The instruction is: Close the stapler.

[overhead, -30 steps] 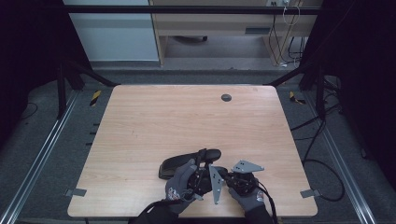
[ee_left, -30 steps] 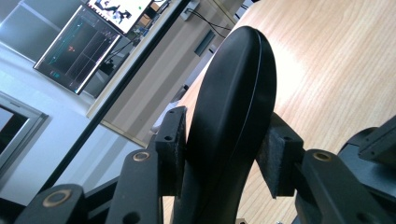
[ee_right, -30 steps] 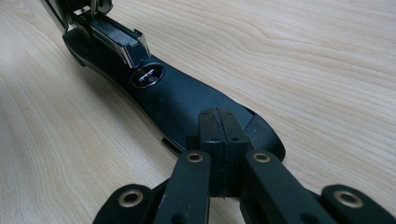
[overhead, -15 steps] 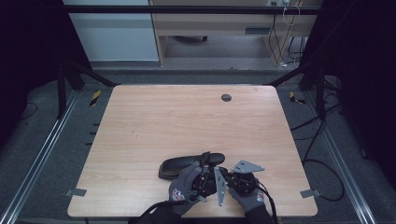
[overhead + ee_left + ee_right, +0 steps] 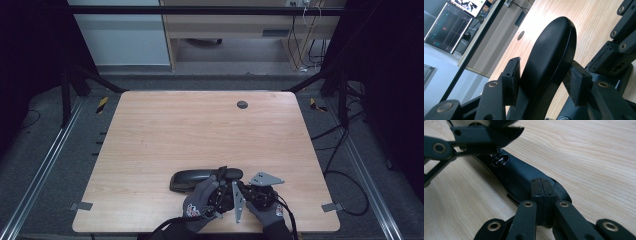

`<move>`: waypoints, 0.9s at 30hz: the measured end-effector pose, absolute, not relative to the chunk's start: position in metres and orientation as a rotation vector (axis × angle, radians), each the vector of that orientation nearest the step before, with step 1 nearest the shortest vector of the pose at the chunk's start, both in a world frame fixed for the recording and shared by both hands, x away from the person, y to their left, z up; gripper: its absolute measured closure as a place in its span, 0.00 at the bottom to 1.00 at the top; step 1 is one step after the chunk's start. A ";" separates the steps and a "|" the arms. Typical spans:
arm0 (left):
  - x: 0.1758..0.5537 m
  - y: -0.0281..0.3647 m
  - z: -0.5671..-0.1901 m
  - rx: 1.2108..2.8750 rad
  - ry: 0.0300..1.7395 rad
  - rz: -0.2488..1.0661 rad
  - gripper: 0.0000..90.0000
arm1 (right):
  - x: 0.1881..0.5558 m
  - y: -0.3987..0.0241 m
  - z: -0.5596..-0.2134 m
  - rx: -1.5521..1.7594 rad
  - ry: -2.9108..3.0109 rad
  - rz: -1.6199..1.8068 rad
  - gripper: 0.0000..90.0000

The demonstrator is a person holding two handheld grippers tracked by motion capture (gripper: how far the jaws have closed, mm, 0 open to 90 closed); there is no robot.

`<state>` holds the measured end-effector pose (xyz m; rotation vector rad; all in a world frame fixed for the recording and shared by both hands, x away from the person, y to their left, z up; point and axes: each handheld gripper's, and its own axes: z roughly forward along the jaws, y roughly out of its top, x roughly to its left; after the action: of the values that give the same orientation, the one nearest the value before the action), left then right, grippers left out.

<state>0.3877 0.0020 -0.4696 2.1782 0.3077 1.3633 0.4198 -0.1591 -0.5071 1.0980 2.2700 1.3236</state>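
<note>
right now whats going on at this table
A person in grey gloves works two handheld grippers on a black stapler lying near the front edge of the wooden table. The left gripper has the stapler's raised top arm between its jaws, which have just been opening; a slight gap shows on one side, so the grip looks released or loosening. The right gripper has its jaws shut together and rests over the stapler's end, seemingly steadying it.

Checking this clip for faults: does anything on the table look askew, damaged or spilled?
Nothing stands out. The black stapler lies flat and whole near the table's front edge, its raised arm between the left tongs, which have just been opening. The right tongs are shut.
</note>
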 end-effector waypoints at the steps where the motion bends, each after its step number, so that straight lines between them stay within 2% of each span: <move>1: 0.388 0.002 -0.470 2.183 0.306 1.360 0.55 | 0.420 -0.159 -0.507 1.098 2.269 1.323 1.00; 11: 0.389 0.002 -0.471 2.194 0.309 1.328 0.53 | 0.419 -0.160 -0.506 1.111 2.268 1.315 1.00; 23: 0.380 0.001 -0.458 2.157 0.309 1.243 0.42 | 0.419 -0.165 -0.506 1.114 2.257 1.298 1.00; 27: 0.379 0.001 -0.449 2.155 0.323 1.161 0.41 | 0.419 -0.168 -0.506 1.122 2.247 1.301 0.99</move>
<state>0.3787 0.0010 -0.4493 2.1551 0.3232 1.1612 0.4188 -0.1682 -0.5056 1.1222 2.2473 1.3011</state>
